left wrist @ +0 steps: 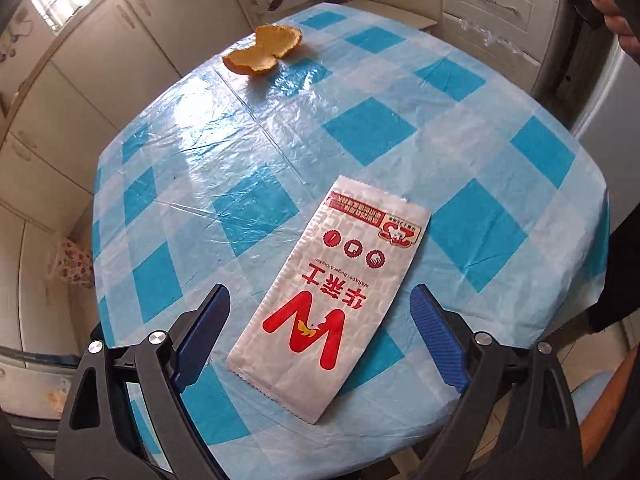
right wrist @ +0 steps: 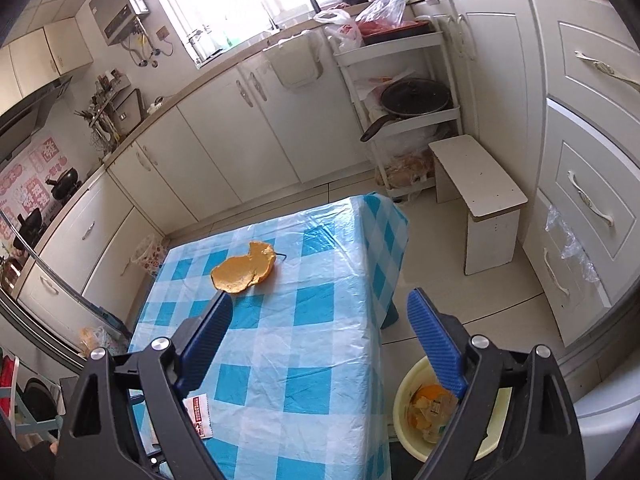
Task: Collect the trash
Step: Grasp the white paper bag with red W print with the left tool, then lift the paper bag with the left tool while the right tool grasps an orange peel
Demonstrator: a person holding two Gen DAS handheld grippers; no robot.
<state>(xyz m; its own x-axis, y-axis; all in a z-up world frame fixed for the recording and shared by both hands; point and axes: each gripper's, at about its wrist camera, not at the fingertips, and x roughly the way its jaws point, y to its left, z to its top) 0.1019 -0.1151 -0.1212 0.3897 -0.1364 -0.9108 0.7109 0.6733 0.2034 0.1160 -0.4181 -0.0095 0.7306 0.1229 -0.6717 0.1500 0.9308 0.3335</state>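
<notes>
A white paper food wrapper with red print lies flat on the blue-checked tablecloth. My left gripper hovers over its near end, open, with a blue finger on either side and neither pad touching it. An orange peel sits at the table's far edge. In the right wrist view the peel lies ahead of my right gripper, which is open and holds nothing. A corner of the wrapper shows behind the right gripper's left finger. A pale yellow bin with scraps inside stands on the floor beside the table.
White kitchen cabinets line the walls. A white stool and a shelf rack with a pan stand beyond the table. A floral basket sits on the floor at the far left corner. A person's hand shows at the upper right.
</notes>
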